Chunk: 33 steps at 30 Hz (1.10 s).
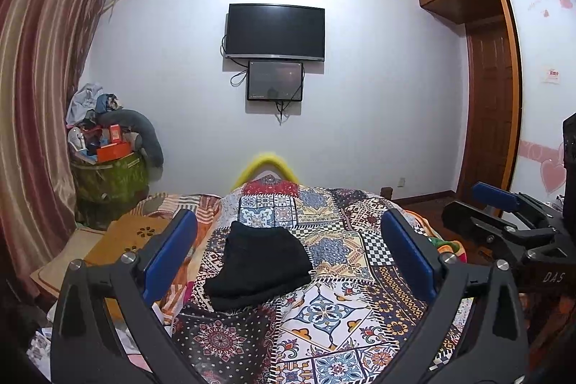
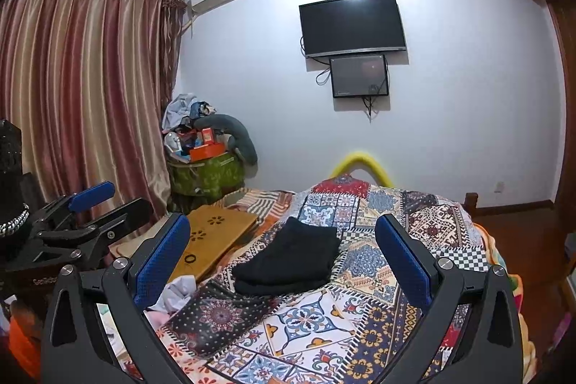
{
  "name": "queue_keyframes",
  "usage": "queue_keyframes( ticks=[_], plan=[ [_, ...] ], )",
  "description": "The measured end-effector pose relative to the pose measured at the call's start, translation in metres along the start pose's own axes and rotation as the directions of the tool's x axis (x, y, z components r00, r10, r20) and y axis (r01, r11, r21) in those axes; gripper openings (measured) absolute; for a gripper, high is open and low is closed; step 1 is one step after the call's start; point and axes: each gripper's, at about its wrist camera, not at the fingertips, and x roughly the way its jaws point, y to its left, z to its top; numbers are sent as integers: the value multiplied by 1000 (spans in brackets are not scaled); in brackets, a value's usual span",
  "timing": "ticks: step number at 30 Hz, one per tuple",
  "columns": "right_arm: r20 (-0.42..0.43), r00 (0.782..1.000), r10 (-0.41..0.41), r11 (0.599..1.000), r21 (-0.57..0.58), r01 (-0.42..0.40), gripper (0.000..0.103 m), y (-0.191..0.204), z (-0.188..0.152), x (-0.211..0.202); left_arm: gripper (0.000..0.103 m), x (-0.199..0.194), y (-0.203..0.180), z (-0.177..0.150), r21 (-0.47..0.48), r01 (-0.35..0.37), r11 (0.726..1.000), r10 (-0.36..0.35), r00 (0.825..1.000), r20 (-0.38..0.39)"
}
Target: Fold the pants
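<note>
The black pants lie folded into a compact stack on the patterned bedspread; they also show in the right wrist view. My left gripper is open and empty, held above and short of the pants. My right gripper is open and empty, also held back from the pants. The right gripper shows at the right edge of the left wrist view, and the left gripper at the left edge of the right wrist view.
A wooden lap desk lies on the bed's left side beside crumpled white cloth. A cluttered green bin stands by the curtain. A yellow bed rail and a wall TV are ahead. A wooden wardrobe stands right.
</note>
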Motion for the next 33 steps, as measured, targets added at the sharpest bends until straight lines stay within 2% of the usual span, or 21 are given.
queue_keyframes(
  ticks=[33],
  plan=[
    [-15, 1000, -24, 1000, 18, 24, 102, -2, 0, -2, 103, 5, 0, -5, -11, 43, 999, -43, 999, -26]
  ],
)
